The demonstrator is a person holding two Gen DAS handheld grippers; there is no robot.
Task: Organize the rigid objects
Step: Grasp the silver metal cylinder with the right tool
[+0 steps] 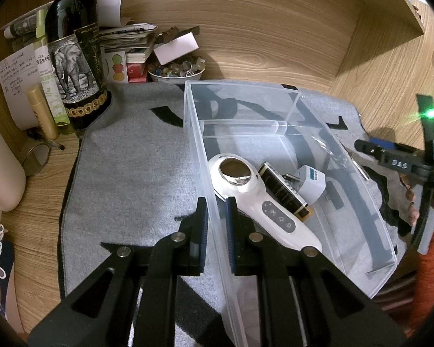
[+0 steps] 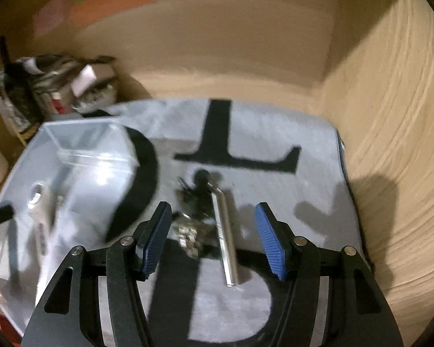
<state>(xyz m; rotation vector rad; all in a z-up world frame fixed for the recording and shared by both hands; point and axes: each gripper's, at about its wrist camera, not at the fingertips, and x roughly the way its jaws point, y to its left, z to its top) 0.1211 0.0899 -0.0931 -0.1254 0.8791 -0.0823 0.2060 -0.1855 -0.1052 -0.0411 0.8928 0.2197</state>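
Note:
A clear plastic bin (image 1: 361, 202) stands on a grey mat (image 1: 130, 173). In it lie a white handheld device (image 1: 263, 208), a black and gold battery (image 1: 283, 190) and a white plug adapter (image 1: 311, 183). My left gripper (image 1: 216, 217) is shut on the bin's near left wall. My right gripper (image 2: 214, 231) is open over a silver metal tube (image 2: 224, 237) with a key bunch (image 2: 189, 232) on the mat, right of the bin (image 2: 81, 156). The right gripper also shows in the left wrist view (image 1: 396, 162), beyond the bin's right wall.
A wine bottle (image 1: 75, 66), slim bottles, papers, boxes and a bowl of stones (image 1: 176, 70) crowd the back left. Wooden walls close the back and right (image 2: 390, 144). A round mirror (image 1: 36, 159) lies at the left. The right wrist view is blurred.

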